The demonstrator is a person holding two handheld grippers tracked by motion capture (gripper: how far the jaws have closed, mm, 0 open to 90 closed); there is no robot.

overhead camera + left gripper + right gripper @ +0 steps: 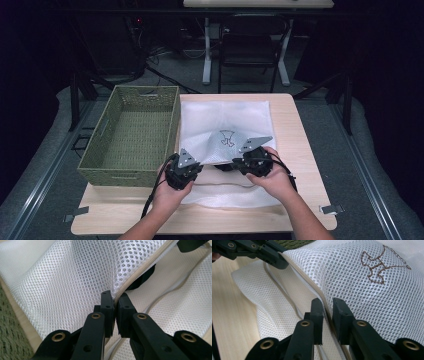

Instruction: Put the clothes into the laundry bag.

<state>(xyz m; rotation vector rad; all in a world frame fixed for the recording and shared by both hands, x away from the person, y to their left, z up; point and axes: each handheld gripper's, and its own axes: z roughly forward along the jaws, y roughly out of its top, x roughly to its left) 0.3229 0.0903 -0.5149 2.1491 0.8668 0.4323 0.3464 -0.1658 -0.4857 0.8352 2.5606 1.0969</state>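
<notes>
On the pale wooden table (300, 150), the white mesh zip bag (225, 127) is lying beside the green woven basket (131, 131); the left gripper (115, 305) is pinching its zipper edge, the right gripper (327, 305) is standing slightly apart around it, nothing yet basketed.

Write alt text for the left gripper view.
The left gripper pinches the beige zipper edge of a white mesh bag, lifting the top layer. Something dark shows inside the opening.

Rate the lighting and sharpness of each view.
High view: dim, soft, the room dark around the lit table. Left gripper view: bright, mesh bag crisp, the tool's near arms slightly blurred. Right gripper view: bright, embroidered mark sharp, wood at the left edge soft.
</notes>
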